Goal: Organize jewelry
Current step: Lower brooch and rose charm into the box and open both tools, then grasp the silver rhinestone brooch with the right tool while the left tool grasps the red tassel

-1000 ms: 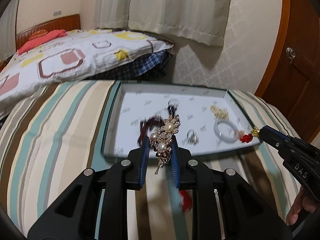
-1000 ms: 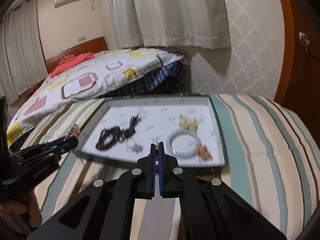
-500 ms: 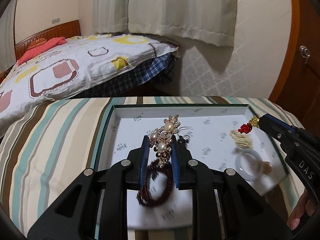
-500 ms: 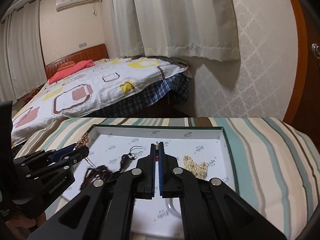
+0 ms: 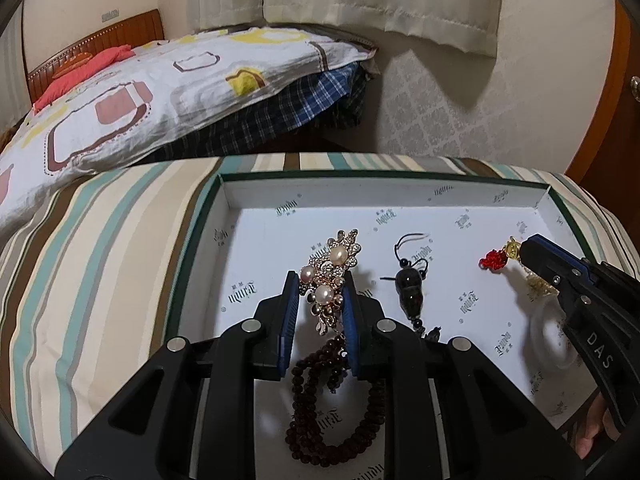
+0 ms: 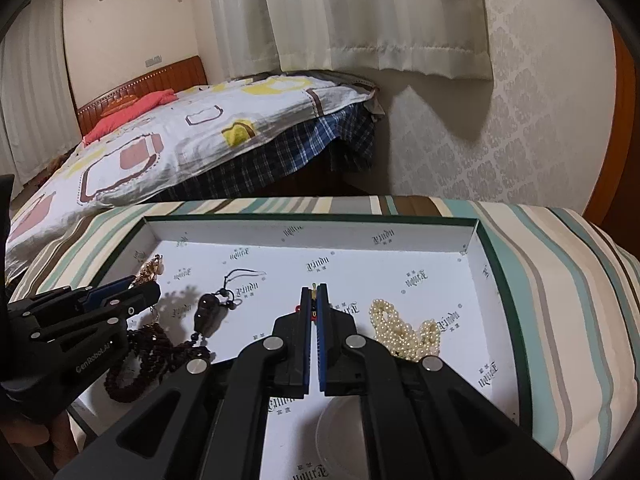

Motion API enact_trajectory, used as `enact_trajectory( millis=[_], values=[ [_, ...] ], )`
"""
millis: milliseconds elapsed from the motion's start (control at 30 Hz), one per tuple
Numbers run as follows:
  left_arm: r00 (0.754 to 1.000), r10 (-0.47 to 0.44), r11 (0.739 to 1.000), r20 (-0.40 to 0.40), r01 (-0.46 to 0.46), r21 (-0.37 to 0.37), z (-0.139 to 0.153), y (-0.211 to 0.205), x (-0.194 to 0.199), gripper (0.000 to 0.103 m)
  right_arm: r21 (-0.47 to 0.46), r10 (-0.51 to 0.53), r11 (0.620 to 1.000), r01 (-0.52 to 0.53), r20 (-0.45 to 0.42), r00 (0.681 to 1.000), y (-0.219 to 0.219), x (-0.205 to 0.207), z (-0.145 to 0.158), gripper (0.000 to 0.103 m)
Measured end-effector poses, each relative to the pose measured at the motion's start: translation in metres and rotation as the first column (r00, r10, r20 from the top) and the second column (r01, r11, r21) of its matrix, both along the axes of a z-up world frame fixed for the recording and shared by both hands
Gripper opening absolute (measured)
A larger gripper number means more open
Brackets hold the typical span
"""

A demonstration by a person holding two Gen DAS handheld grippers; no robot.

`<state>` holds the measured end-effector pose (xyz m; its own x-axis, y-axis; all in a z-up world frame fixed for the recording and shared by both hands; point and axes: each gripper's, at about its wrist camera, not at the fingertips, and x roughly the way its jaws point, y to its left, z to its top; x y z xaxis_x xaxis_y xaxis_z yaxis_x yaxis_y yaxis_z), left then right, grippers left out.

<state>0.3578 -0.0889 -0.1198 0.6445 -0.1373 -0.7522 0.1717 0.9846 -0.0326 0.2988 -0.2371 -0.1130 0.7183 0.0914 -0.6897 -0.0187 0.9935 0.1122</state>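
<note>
Left wrist view: left tongs (image 5: 320, 300) clamp a gold pearl-set floral brooch (image 5: 330, 276) above the white cardboard tray (image 5: 260, 208), over the dark beaded bracelet (image 5: 332, 400). Releasing here risks tangling them.

Right wrist view: right tongs (image 6: 315, 304) pinch a small red-and-gold charm (image 6: 315, 289) mid-tray; the thin grip may slip.

Right gripper (image 6: 314, 304) is hanging over the tray (image 6: 490, 256), blue pads pinched nearly together on something tiny, just a bit of red and gold peeking out at the tips. Pearl strand (image 6: 404, 334) sits in a heap just right of it. A pale bangle (image 6: 340, 432) lies under the gripper body, blurry. Left gripper (image 6: 136, 294) comes in from the left edge with a gold piece (image 6: 150, 270) at its tip, over the dark beads (image 6: 144, 356). A black pendant (image 6: 208, 314) lies between the two.
</note>
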Motion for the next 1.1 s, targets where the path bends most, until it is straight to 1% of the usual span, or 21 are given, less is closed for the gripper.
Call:
enact_trajectory(
  millis=[267, 300, 367, 467, 500, 567, 733, 800, 833, 967, 1033, 1100],
  values=[
    [1.000, 0.015, 1.000, -0.026, -0.015, -0.007, -0.003, 0.001, 0.001, 0.022, -0.004, -0.009, 1.000, 0.008, -0.022, 1.000, -0.002, 0.002, -0.002, 0.003],
    [1.000, 0.017, 1.000, -0.022, -0.017, -0.013, -0.002, 0.002, 0.000, 0.027, -0.005, -0.008, 1.000, 0.008, -0.022, 1.000, -0.001, 0.001, -0.002, 0.004],
    [1.000, 0.022, 1.000, -0.013, -0.022, -0.013, -0.001, 0.002, 0.000, 0.031, -0.004, -0.007, 1.000, 0.006, -0.023, 1.000, -0.001, 0.002, -0.002, 0.004],
    [1.000, 0.020, 1.000, -0.009, -0.020, -0.009, 0.000, 0.001, -0.001, 0.035, -0.005, -0.008, 1.000, 0.008, -0.022, 1.000, -0.001, 0.002, -0.002, 0.007],
    [1.000, 0.020, 1.000, -0.006, -0.020, -0.009, 0.001, 0.001, -0.001, 0.039, -0.007, -0.009, 1.000, 0.008, -0.020, 1.000, -0.001, 0.001, -0.001, 0.010],
    [1.000, 0.024, 1.000, 0.005, -0.024, -0.019, 0.002, 0.003, -0.003, 0.044, -0.005, -0.011, 1.000, 0.011, -0.017, 1.000, -0.001, 0.002, -0.001, 0.014],
    [1.000, 0.027, 0.999, 0.009, -0.027, -0.024, 0.003, 0.004, -0.002, 0.048, -0.013, -0.013, 1.000, 0.013, -0.008, 1.000, 0.000, 0.001, 0.001, 0.026],
    [1.000, 0.026, 0.999, 0.018, -0.026, -0.025, 0.004, 0.004, -0.003, 0.053, -0.014, -0.014, 1.000, 0.014, -0.004, 1.000, 0.000, -0.001, 0.002, 0.031],
    [0.999, 0.027, 0.999, 0.022, -0.027, -0.024, 0.005, 0.005, -0.004, 0.054, -0.015, -0.015, 1.000, 0.015, 0.000, 1.000, 0.000, -0.001, 0.003, 0.034],
    [0.999, 0.032, 0.999, 0.043, -0.031, -0.034, 0.011, 0.008, -0.012, 0.060, -0.014, -0.016, 1.000, 0.016, 0.014, 1.000, 0.000, -0.007, 0.009, 0.038],
    [0.998, 0.033, 0.999, 0.057, -0.031, -0.038, 0.016, 0.010, -0.019, 0.060, -0.012, -0.017, 1.000, 0.017, 0.024, 1.000, 0.000, -0.013, 0.013, 0.041],
    [0.997, 0.035, 0.999, 0.073, -0.032, -0.039, 0.023, 0.012, -0.028, 0.062, -0.013, -0.016, 1.000, 0.016, 0.033, 0.999, 0.001, -0.022, 0.018, 0.041]
  ],
)
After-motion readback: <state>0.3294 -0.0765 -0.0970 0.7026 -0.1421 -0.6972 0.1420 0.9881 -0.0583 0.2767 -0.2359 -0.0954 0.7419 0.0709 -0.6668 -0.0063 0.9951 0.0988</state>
